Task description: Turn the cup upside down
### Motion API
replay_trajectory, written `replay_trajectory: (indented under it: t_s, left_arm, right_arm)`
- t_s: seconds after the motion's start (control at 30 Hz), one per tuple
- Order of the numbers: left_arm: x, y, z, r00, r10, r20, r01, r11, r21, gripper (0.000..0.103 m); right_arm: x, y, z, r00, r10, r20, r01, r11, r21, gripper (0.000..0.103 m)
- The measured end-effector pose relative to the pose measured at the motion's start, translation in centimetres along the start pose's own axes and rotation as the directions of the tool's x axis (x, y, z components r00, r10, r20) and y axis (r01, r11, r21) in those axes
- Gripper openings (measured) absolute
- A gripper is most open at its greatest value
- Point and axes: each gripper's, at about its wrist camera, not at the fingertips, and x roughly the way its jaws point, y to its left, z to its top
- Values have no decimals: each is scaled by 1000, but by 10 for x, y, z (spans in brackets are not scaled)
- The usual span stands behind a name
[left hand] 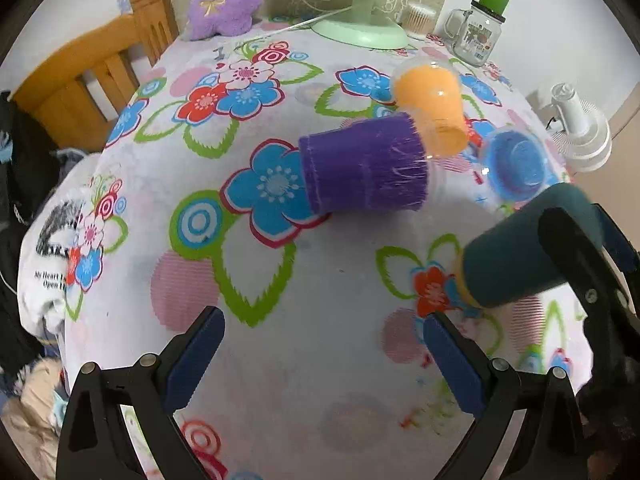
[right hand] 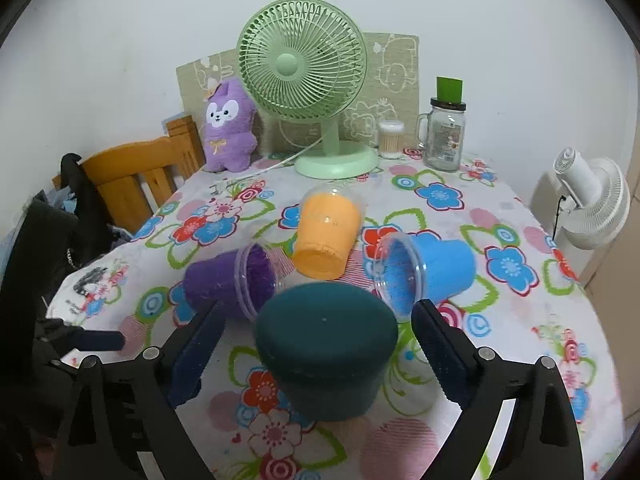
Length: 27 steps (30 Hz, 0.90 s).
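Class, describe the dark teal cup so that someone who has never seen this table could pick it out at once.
Start at the green desk fan at the back of the flowered tablecloth and come forward past three cups lying on their sides: purple, orange and blue. The dark teal cup sits nearest, between the right tongs, the only one standing base-up.

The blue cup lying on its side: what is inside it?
Through the open mouth of the blue cup, only its blue lining and flat bottom show; it holds no object. In the left wrist view the teal cup covers its lower edge.
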Motion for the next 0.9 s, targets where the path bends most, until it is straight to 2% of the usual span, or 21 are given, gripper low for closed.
replay_trajectory:
  t_s: [0.3,0.4,0.47,0.6,0.9]
  left_arm:
    - [-63,-23,16,1000,-12,-2,12,1000,-1,101]
    - [-87,-28,26,999,-21,25,22,1000,-11,101]
    - [-101,-31,32,999,-5,46,6,1000,-12,101]
    - [-118,-33,37,994,79,70,-75,996,-52,101]
    - [-148,-42,35,993,32,118,-25,998,-62,101]
  right_arm:
    - [-46,-14,53,996,15,-91,-9,998,70,98]
    - [-52,-20,68,990,1,-139,10,997,81,98]
    - [-53,-24,78,983,-37,-179,50,996,69,98]
    - [-63,-35,89,981,-48,-188,63,995,75,98]
    - [-88,-35,103,973,-114,-200,116,993,-4,98]
